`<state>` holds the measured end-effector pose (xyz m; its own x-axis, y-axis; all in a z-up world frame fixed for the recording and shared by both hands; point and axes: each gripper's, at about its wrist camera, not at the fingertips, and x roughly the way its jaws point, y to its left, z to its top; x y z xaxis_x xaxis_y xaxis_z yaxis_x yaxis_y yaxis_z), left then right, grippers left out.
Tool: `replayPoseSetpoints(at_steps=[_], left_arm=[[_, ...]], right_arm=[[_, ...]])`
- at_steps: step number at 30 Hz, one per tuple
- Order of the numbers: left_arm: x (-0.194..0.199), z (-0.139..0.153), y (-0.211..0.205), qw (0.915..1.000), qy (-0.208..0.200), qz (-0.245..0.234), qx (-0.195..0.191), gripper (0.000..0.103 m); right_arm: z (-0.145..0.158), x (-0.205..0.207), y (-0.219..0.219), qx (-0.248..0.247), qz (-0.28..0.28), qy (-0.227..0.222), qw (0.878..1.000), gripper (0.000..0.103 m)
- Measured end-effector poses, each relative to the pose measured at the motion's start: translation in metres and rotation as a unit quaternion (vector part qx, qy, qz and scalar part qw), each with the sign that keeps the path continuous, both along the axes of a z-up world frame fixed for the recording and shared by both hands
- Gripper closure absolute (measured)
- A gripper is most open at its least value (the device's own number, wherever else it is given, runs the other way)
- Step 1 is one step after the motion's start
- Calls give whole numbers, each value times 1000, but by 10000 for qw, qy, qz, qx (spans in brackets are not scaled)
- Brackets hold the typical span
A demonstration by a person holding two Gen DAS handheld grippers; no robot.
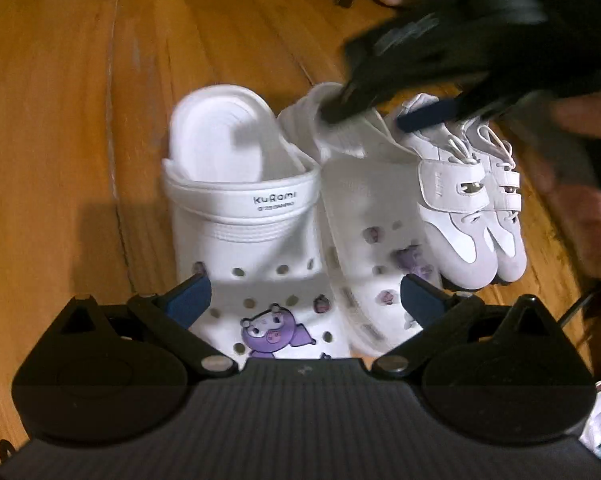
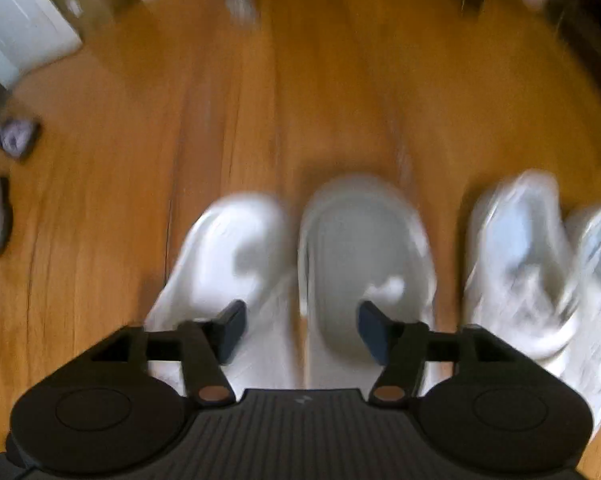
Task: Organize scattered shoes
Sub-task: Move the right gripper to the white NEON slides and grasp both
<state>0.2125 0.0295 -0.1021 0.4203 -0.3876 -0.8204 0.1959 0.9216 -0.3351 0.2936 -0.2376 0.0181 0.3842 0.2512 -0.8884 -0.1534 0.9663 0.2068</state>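
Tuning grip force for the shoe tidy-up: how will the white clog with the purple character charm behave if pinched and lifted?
The white clog looks like thick moulded foam, so probably light for its size and mostly shape-holding. The heel strap seems hinged and may flop. Standing flat on the wood floor, it would likely slide rather than tip or roll.

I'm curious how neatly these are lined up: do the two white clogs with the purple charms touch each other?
Touching. In the left wrist view, the Kuromi clog and the second clog press together along their inner sides, with no floor showing between them there. The right wrist view is too blurred to confirm.
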Motion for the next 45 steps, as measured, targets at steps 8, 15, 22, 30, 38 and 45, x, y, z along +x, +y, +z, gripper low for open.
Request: replayPoseSetpoints(at_steps=[8, 15, 22, 30, 38, 45], left_arm=[[-7, 27, -19, 9981, -370, 477, 79, 0], [-32, 26, -36, 9973, 314, 209, 634, 0], [-68, 29, -45, 9930, 805, -200, 841, 0], [-114, 23, -61, 9760, 1713, -1035, 856, 0], [-186, 25, -55, 9672, 1773, -1493, 1044, 0], [-231, 18, -37, 9641, 1891, -1522, 1076, 0]], right_arm=[[-53, -64, 5, 1003, -478, -325, 9933, 31], [-61, -102, 5, 1222, -137, 263, 9921, 28], [-53, -127, 13, 1147, 480, 830, 9888, 27], [-57, -170, 34, 1081, 890, 2054, 9686, 20], [-58, -216, 52, 1445, 1354, 2924, 9356, 32], [-75, -238, 68, 1512, 1259, 3461, 9174, 32]])
